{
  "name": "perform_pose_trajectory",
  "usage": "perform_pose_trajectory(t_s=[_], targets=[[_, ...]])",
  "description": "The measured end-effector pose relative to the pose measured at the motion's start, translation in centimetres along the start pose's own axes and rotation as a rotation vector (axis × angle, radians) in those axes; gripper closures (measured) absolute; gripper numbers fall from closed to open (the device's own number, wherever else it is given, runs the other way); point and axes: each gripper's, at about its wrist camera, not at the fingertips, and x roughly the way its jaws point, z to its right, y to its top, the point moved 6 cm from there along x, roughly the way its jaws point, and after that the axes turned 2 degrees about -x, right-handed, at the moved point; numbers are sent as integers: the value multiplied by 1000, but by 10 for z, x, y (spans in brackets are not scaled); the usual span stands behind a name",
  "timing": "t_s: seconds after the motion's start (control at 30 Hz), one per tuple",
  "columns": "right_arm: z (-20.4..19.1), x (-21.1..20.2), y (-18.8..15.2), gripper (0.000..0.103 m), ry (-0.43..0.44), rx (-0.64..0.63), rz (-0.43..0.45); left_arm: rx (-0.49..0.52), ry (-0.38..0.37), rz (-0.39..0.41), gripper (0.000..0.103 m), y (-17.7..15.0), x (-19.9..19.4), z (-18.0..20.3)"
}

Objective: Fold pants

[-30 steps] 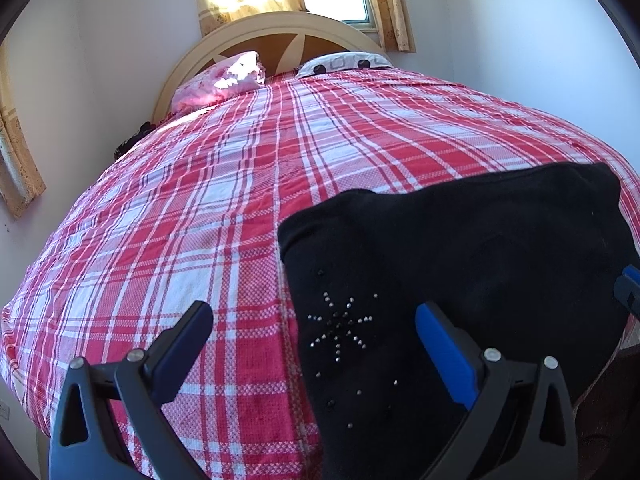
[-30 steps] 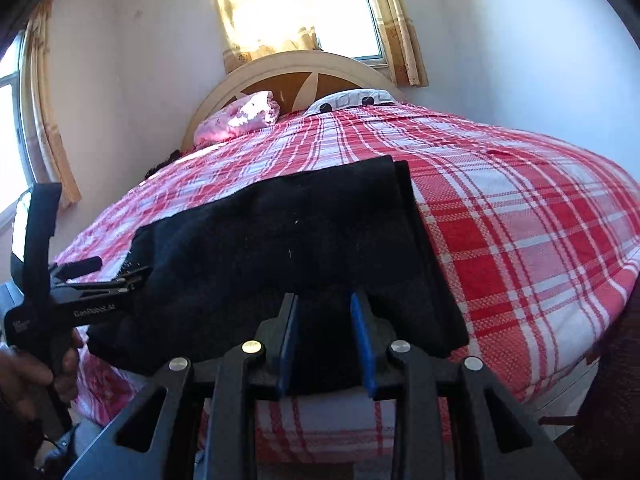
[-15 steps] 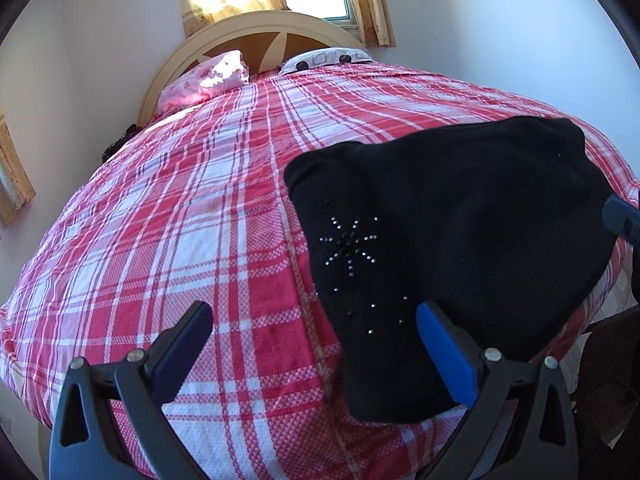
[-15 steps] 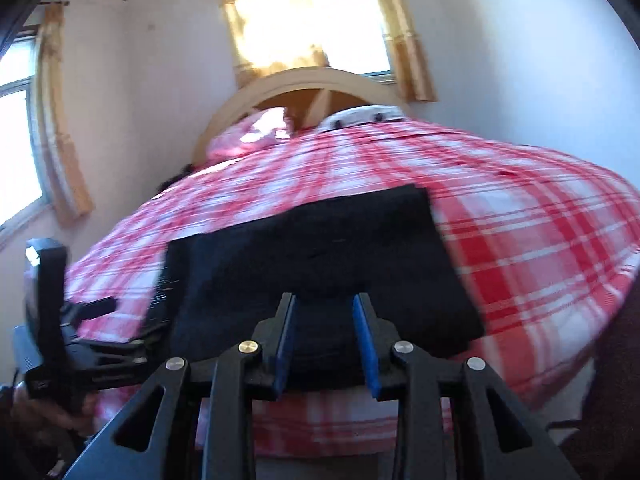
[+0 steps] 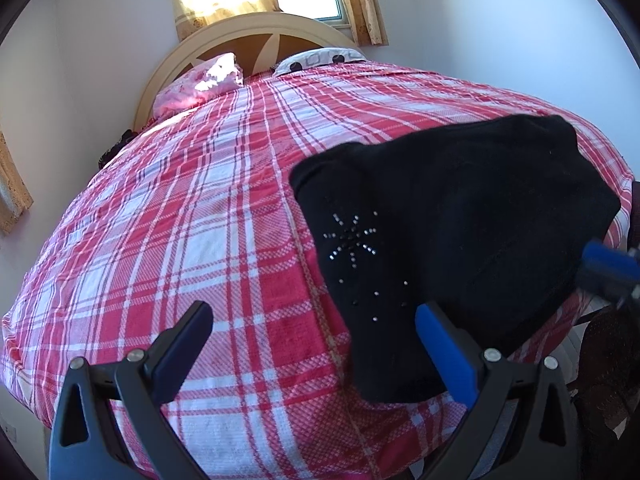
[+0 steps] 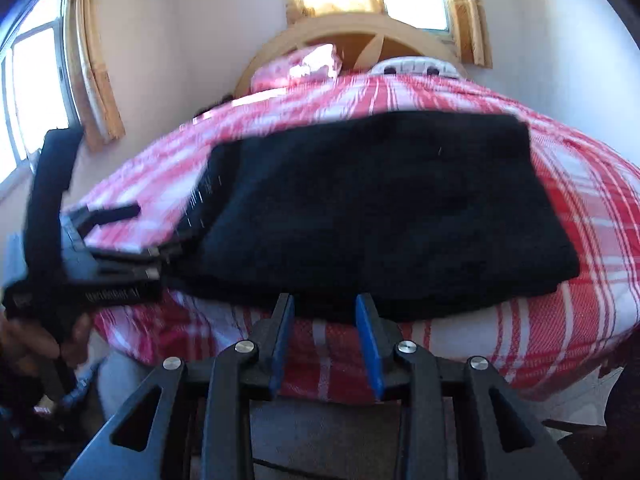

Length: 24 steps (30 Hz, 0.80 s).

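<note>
The pants (image 5: 460, 232) are laid folded near the bed (image 5: 180, 240) foot edge. Both grippers, left (image 5: 312, 336) and right (image 6: 324, 320), are held spread, empty; folding seems finished, perhaps only smoothing is required.

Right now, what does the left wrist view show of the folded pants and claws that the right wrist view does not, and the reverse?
Only the left wrist view shows the rhinestone starburst clearly on the black pants, with the open left claw straddling their near left edge.

Only the right wrist view shows the side window, the person's hand gripping the left tool, and the right claw partly open at the pants' front edge.

Both show the pants folded on the plaid bedspread, headboard and pillows.
</note>
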Motion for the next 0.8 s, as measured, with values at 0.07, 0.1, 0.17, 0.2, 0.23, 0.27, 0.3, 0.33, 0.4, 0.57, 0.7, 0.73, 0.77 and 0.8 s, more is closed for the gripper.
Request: perform_pose_trajectory(t_s=[0.07,0.1,0.17,0.2,0.23,0.27,0.3,0.33,0.4,0.57,0.7,0.73,0.77,0.8], targets=[[2,-16,19,68,17,11,83,-10,13,14,0,6,-1,-7],[5,-23,30,66,16,10,122,-20,19,19,0,9,0,-10],[10,-23,46,56,14,10,146,-50,15,27,0,15,1,-17],[14,-21,56,56,23,11,148,-61,7,34,0,16,1,-20],[14,-17,63,56,27,8,147,-66,5,46,0,17,0,-24],[16,-16,69,56,25,8,148,-67,11,53,0,17,0,-27],[17,-15,75,56,28,7,148,-70,21,57,0,17,0,-32],[17,-14,79,56,39,7,148,-82,33,61,0,16,0,-39],[12,-11,81,56,85,5,131,-102,37,67,0,13,1,-51],[-37,3,55,61,224,-116,63,-106,96,51,0,-3,3,-78],[-90,19,22,76,242,-324,-6,-122,143,38,0,-15,1,-97],[-102,20,16,76,250,-373,-12,-135,146,36,0,-18,-1,-101],[-113,22,11,76,241,-430,-11,-157,146,32,0,-21,-1,-106],[-119,23,9,76,229,-468,-5,-173,142,29,0,-22,-2,-109]])
